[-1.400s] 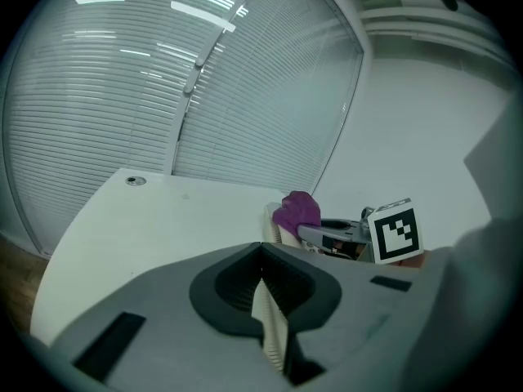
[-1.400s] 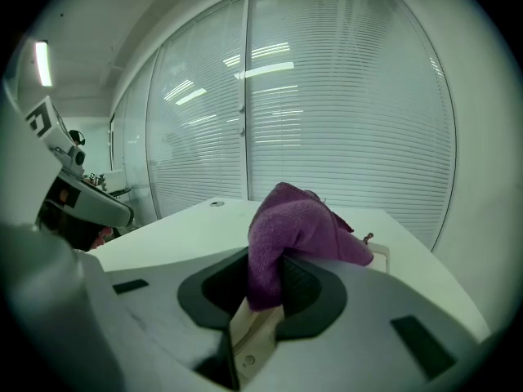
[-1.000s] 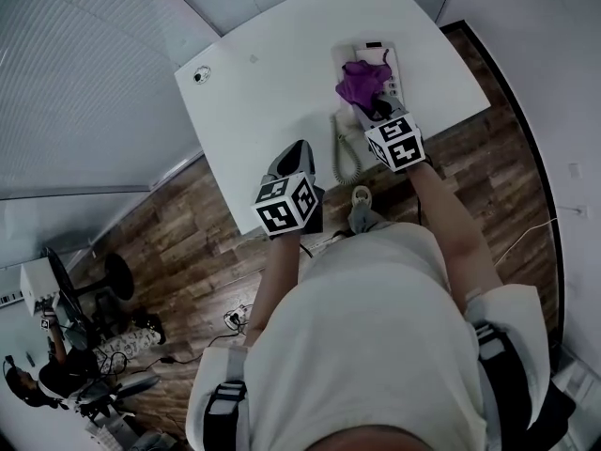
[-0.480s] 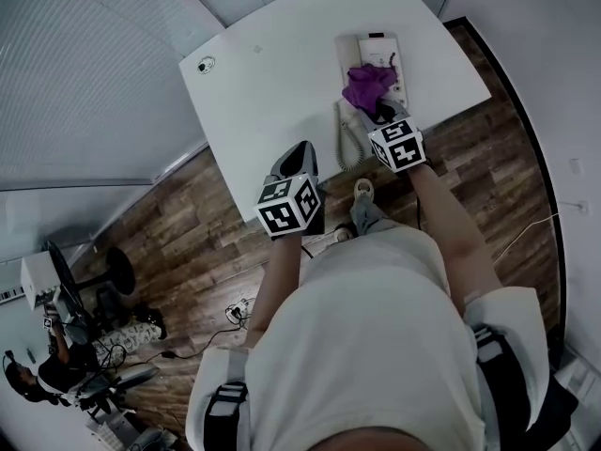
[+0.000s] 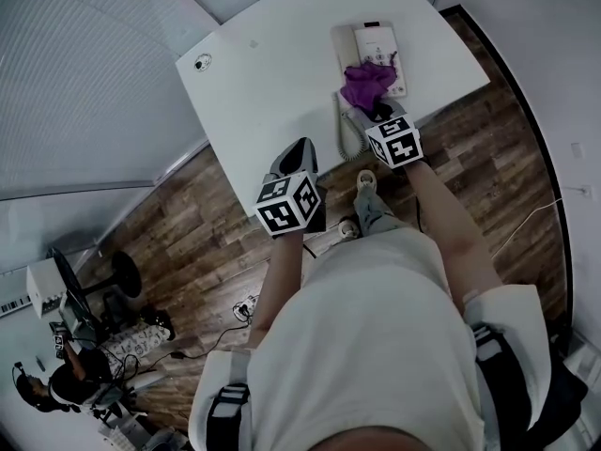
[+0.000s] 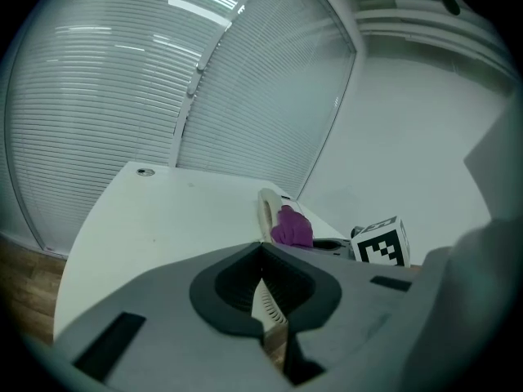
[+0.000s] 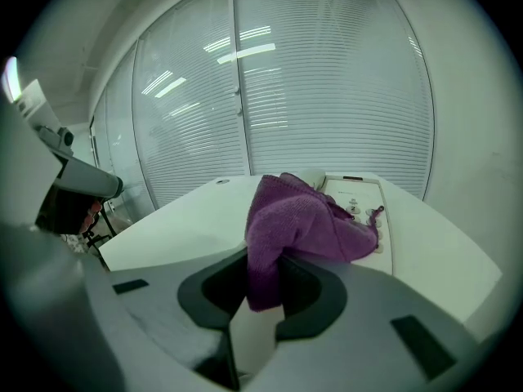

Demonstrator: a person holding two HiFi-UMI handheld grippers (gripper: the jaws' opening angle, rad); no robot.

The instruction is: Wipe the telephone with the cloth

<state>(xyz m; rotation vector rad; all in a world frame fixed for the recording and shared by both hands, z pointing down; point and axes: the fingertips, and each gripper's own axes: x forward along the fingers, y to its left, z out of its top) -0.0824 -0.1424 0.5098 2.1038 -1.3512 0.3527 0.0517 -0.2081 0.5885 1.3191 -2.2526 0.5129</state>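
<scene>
Right tool (image 7: 260,305) is clamped on the cloth (image 7: 304,217). A purple fold is pinched between the jaws and the rest is draped forward over the phone (image 5: 377,41). So the wipe looks under way, not finished. The cloth covers the near half, around the keys and handset, while the far end of the base shows bare. Nothing here tells which parts have been cleaned, and I'd say the far end and the sides are probably still to do.

Left tool (image 6: 263,299) has its jaws pressed together with nothing in them. It hangs over the near edge of the surface (image 5: 272,73), well apart from the phone.

On room to move, the phone sits near the right end of the surface, with that end's edge just beside it. The cord (image 5: 344,141) lies close to the near edge, beside the right tool. A stroke to the right or back toward the person runs out of surface fast. To the left it's wide and white, with only a small grommet (image 5: 201,62) at the far corner.
</scene>
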